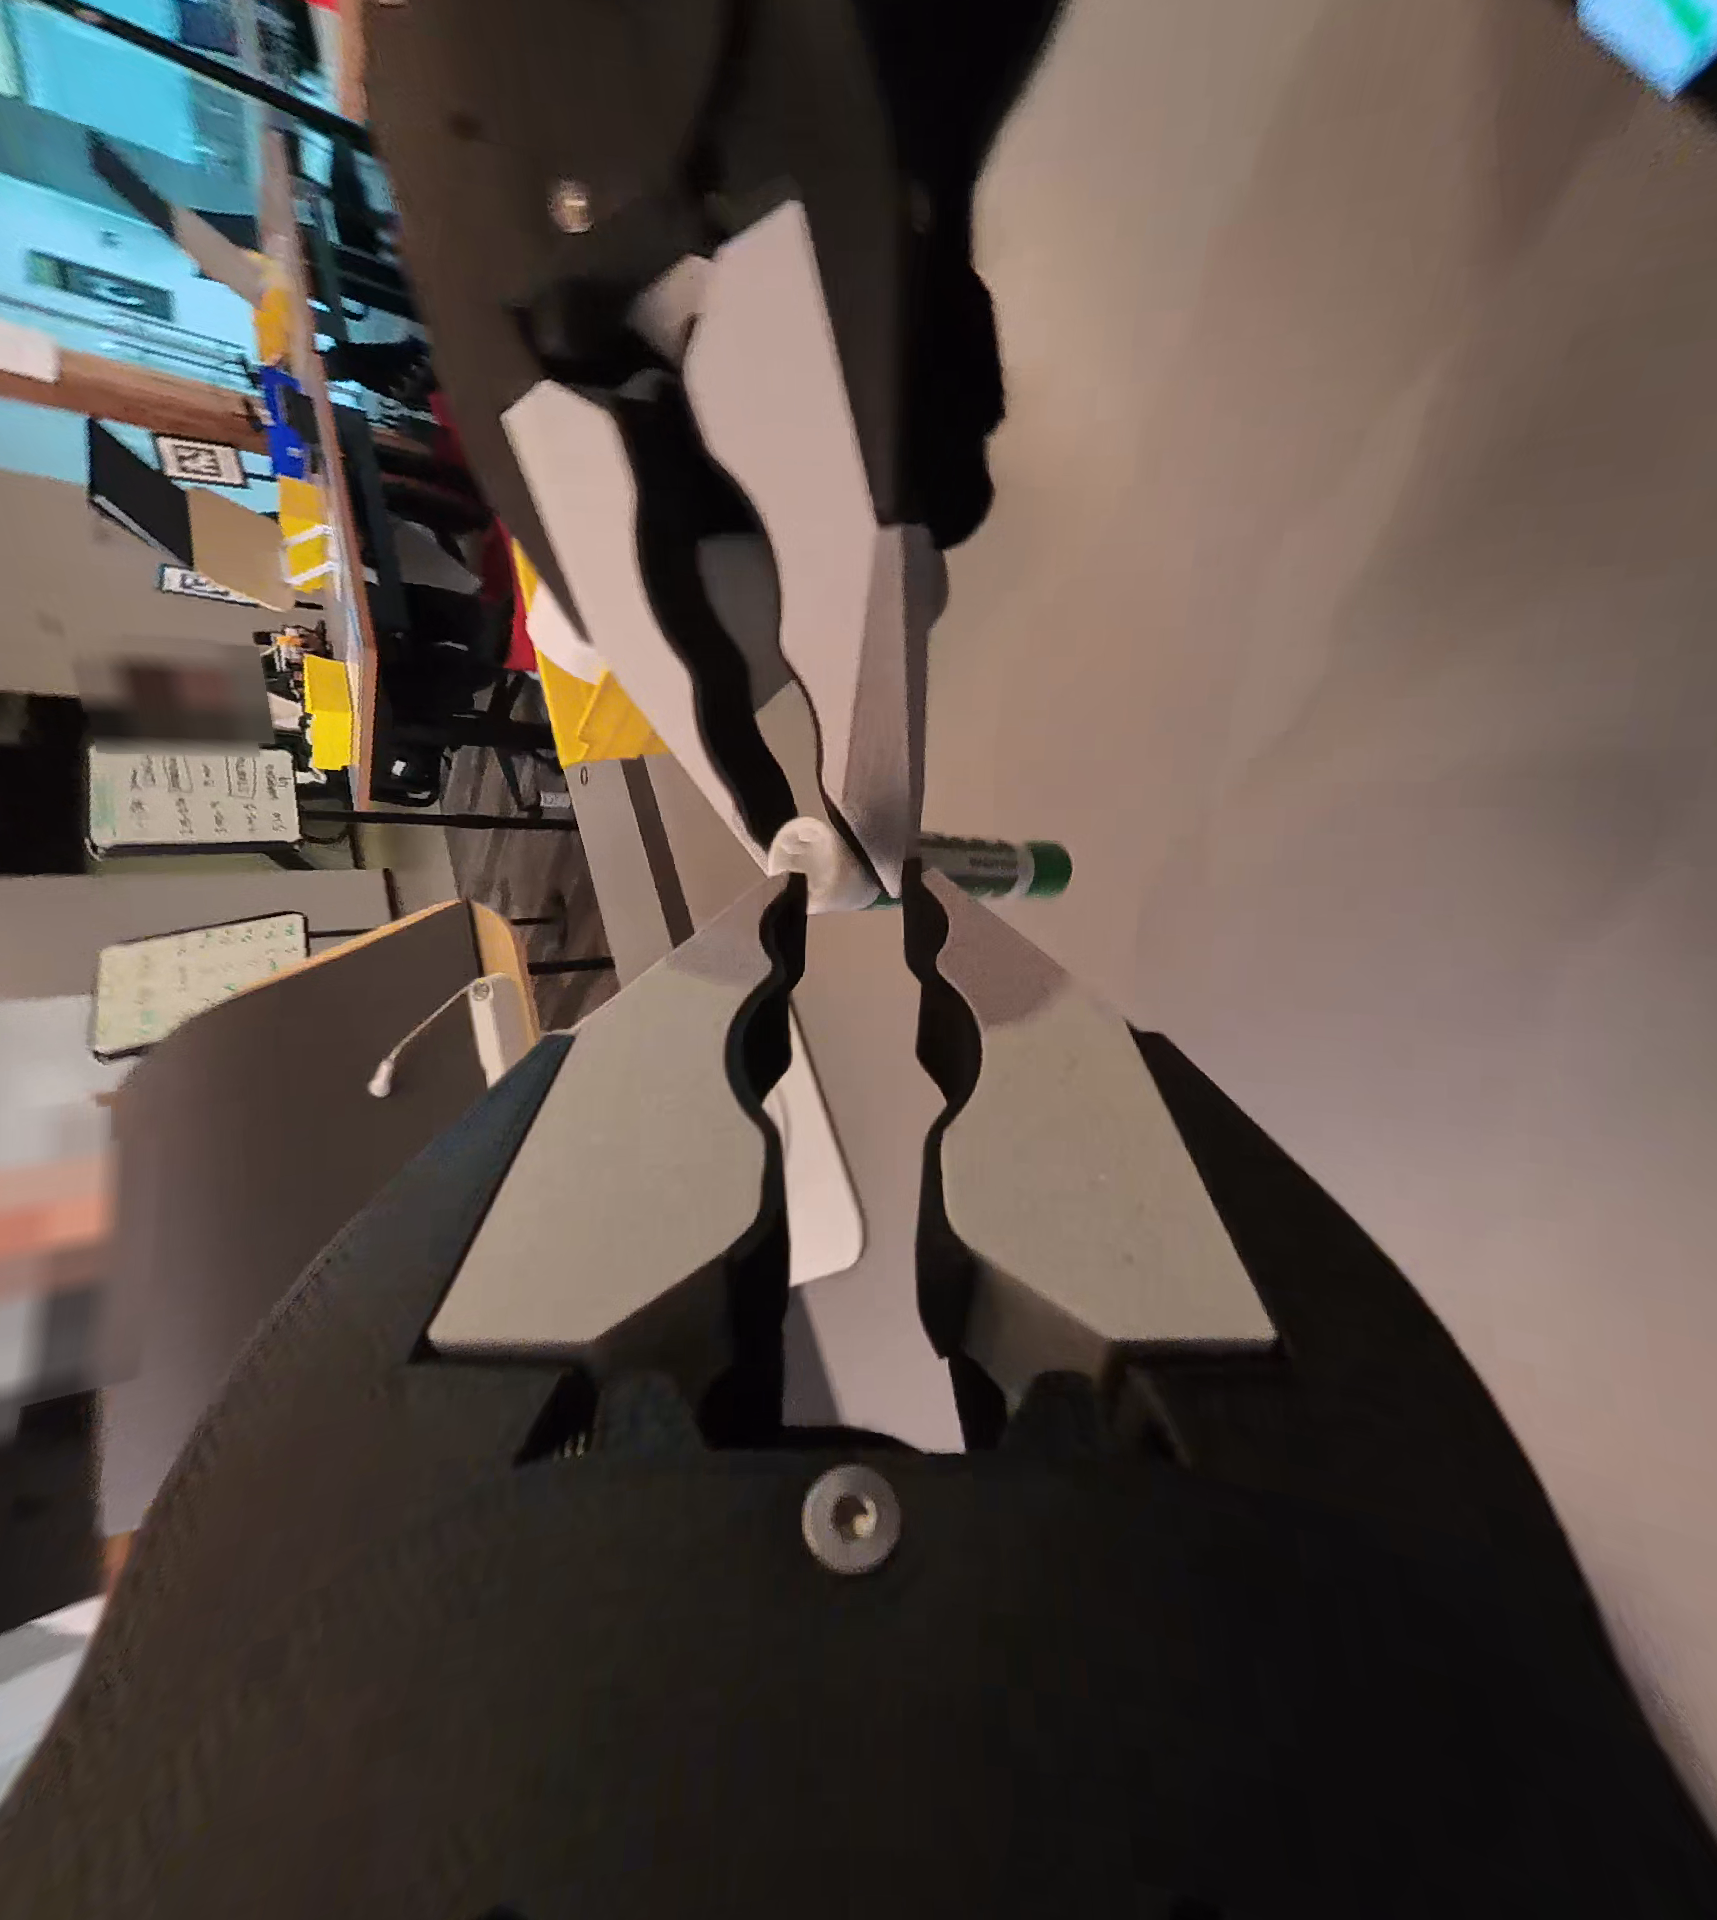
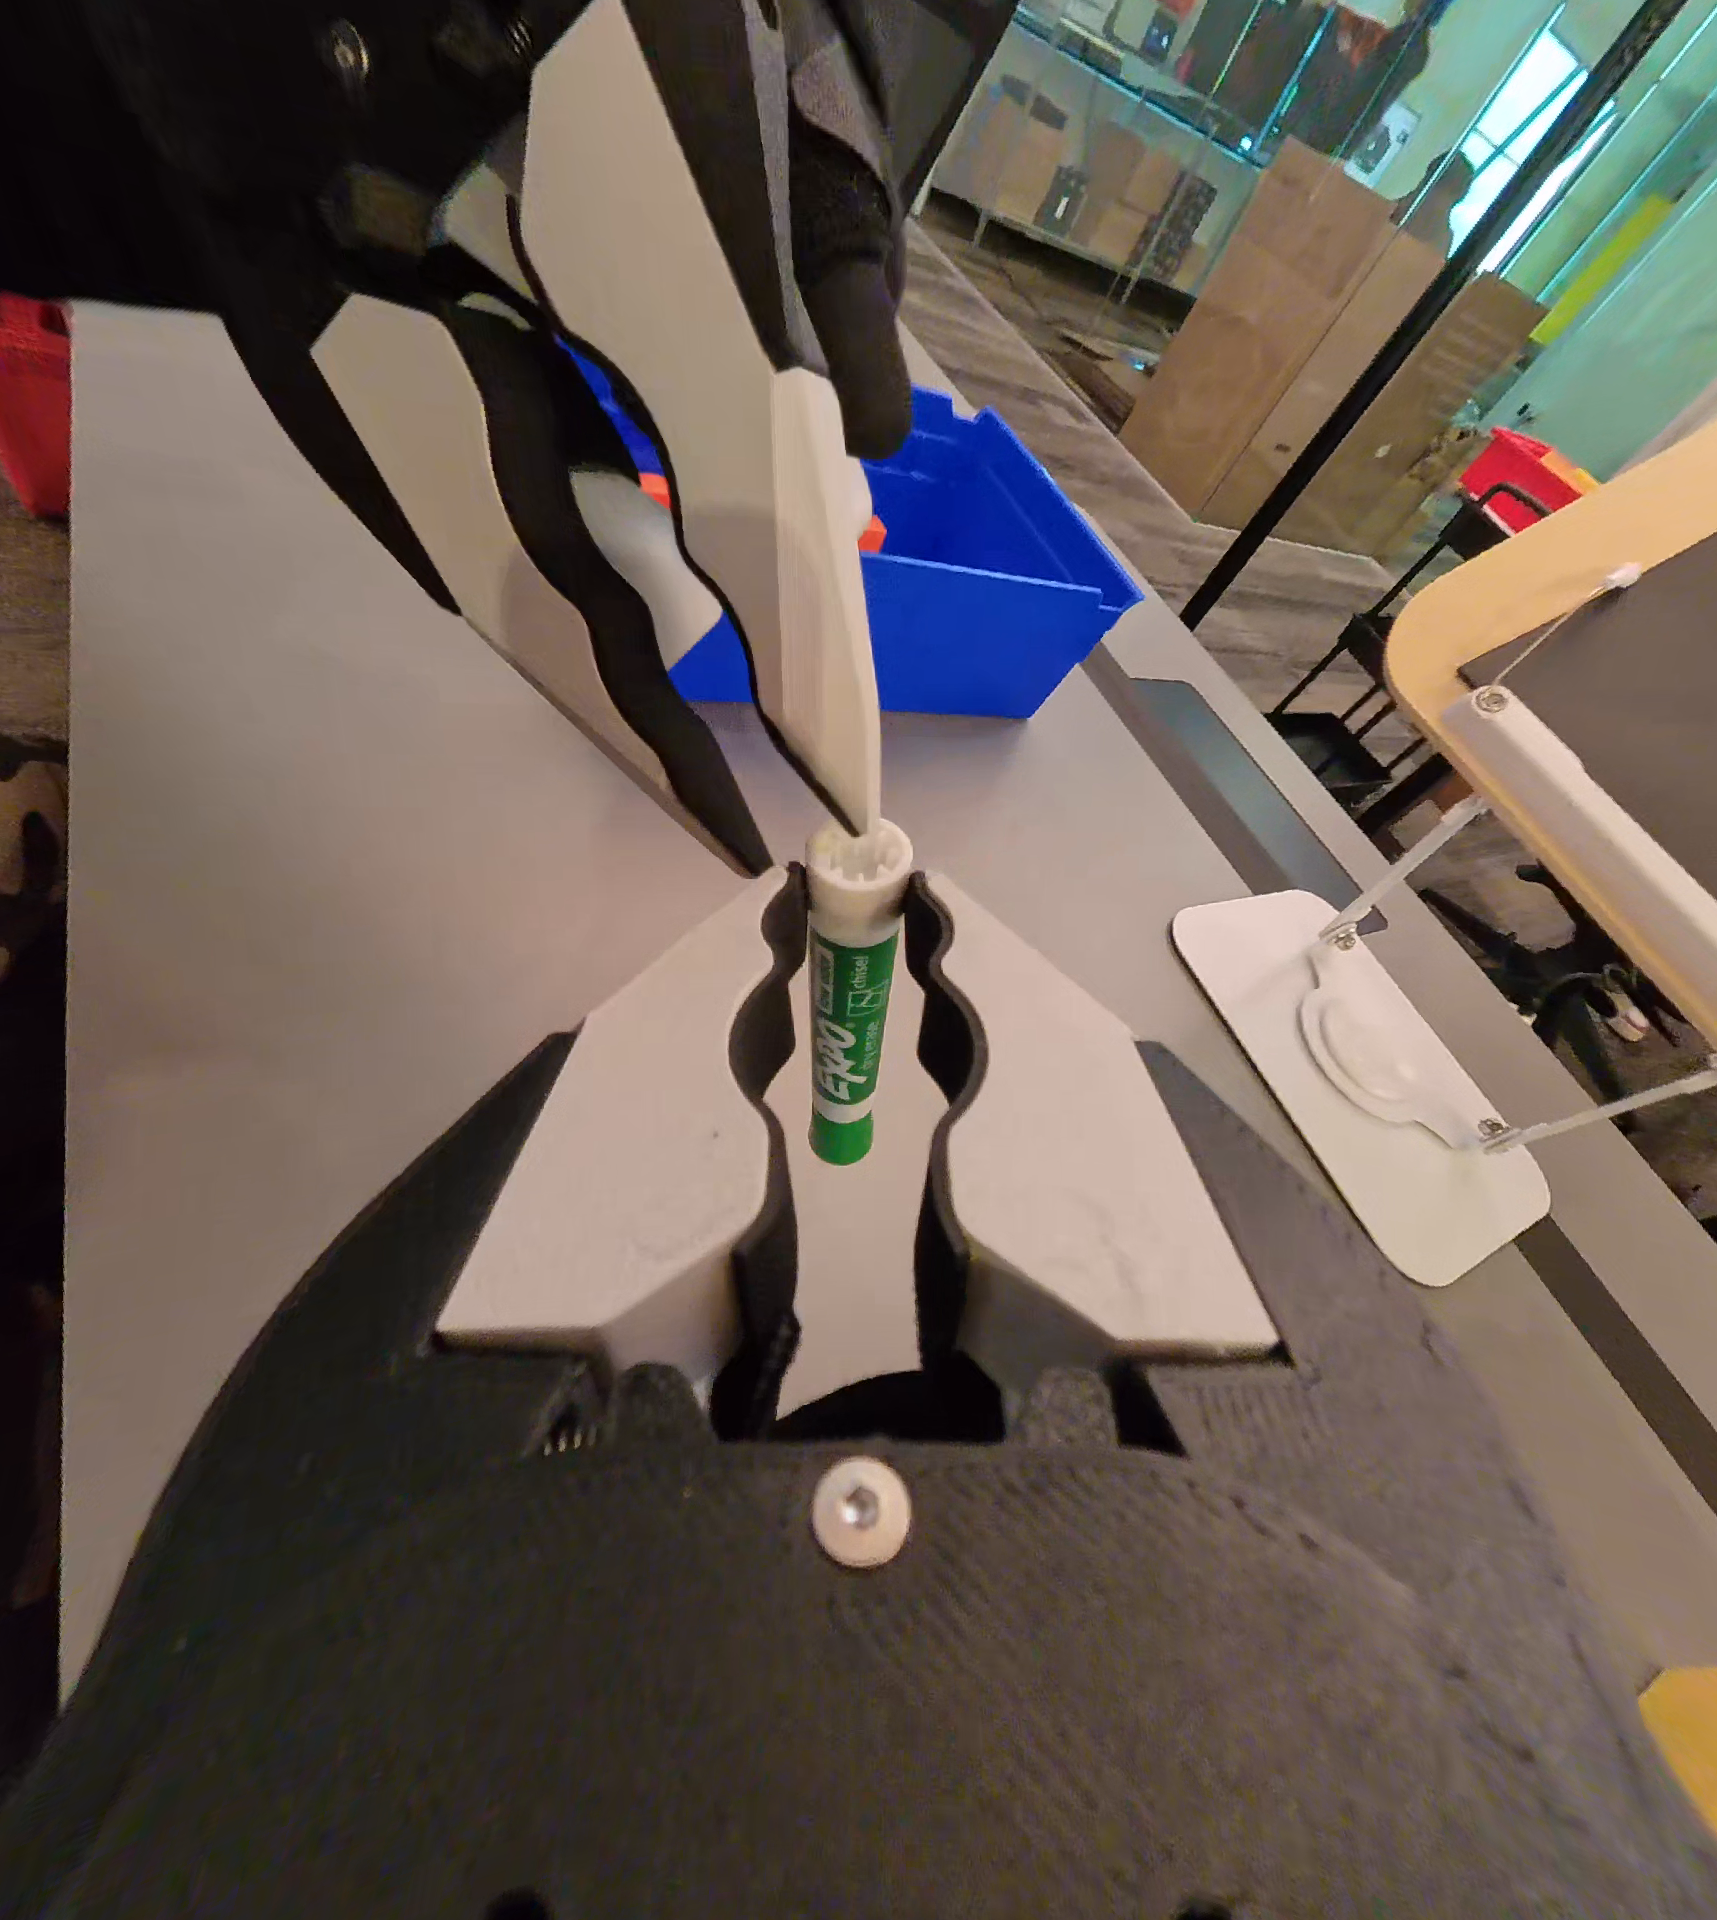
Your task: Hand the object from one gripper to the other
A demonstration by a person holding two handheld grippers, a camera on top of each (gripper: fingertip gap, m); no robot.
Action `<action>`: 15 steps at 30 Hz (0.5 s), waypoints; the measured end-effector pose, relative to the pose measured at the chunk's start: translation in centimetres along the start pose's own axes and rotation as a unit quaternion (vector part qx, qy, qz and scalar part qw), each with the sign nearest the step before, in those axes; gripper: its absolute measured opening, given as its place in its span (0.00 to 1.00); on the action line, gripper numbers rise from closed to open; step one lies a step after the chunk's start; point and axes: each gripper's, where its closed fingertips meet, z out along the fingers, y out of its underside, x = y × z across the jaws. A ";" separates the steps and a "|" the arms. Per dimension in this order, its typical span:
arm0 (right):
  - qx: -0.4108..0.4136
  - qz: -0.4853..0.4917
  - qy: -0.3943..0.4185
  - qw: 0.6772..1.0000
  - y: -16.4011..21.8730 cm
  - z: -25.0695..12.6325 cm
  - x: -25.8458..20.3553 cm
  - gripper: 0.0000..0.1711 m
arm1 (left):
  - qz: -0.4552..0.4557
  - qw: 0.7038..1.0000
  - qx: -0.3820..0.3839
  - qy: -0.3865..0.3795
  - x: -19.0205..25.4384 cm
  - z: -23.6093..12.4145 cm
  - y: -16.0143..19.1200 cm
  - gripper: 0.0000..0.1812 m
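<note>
green marker (image 2: 852,1023) pinched at its white end between right tongs (image 2: 852,883) tips, hanging down toward grey bench (image 2: 262,831), long axis upright; left tongs (image 1: 846,891) slightly parted, tips around that same white end, grip unclear

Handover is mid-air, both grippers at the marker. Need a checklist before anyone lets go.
1. Right gripper clamped on the marker: ok, its tips press the white end from both sides.
2. Left gripper closed on the marker: cannot tell. Its tips meet the white end, but the contact is hidden.
3. Marker off the table: ok, it is held in the air.
4. Blue bin out of the way: ok, it sits farther back.
5. Gloved finger away from the pinch: ok, it rests high up on the left gripper.
</note>
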 end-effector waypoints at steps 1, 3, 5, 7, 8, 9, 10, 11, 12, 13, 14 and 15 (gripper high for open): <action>-0.003 0.001 -0.002 1.000 0.1 0.1 -0.1 0.09 | 0.014 1.000 -0.006 0.005 0.1 0.1 0.0 0.09; -0.008 0.000 -0.008 1.000 0.3 0.2 -0.3 0.09 | 0.039 0.999 -0.018 0.019 0.5 0.2 0.1 0.09; -0.014 -0.001 -0.013 1.000 0.5 0.3 -0.5 0.09 | 0.074 0.996 -0.031 0.032 0.9 0.3 0.1 0.08; -0.023 -0.010 -0.020 0.999 0.8 0.5 -0.8 0.09 | 0.093 0.993 -0.048 0.056 1.5 0.4 0.3 0.07; -0.028 -0.015 -0.020 0.999 0.9 0.6 -0.9 0.09 | 0.101 0.991 -0.054 0.067 1.7 0.5 0.5 0.07; -0.033 -0.018 -0.022 0.999 1.0 0.7 -1.1 0.09 | 0.104 0.990 -0.057 0.080 1.9 0.5 0.5 0.07; -0.038 -0.024 -0.025 0.999 1.1 0.8 -1.3 0.09 | 0.101 0.989 -0.058 0.094 2.2 0.6 0.5 0.07; -0.043 -0.029 -0.027 0.998 1.3 0.9 -1.5 0.09 | 0.101 0.988 -0.058 0.105 2.4 0.6 0.5 0.07; -0.047 -0.033 -0.029 0.998 1.4 0.9 -1.6 0.09 | 0.105 0.986 -0.058 0.113 2.6 0.6 0.6 0.07; -0.052 -0.038 -0.034 0.997 1.5 1.0 -1.8 0.09 | 0.104 0.985 -0.058 0.126 2.9 0.6 0.5 0.06; -0.057 -0.045 -0.040 0.997 1.7 1.0 -2.1 0.09 | 0.101 0.983 -0.058 0.140 3.2 0.6 0.5 0.06; -0.062 -0.053 -0.045 0.996 1.9 1.1 -2.4 0.09 | 0.102 0.982 -0.059 0.151 3.5 0.6 0.5 0.04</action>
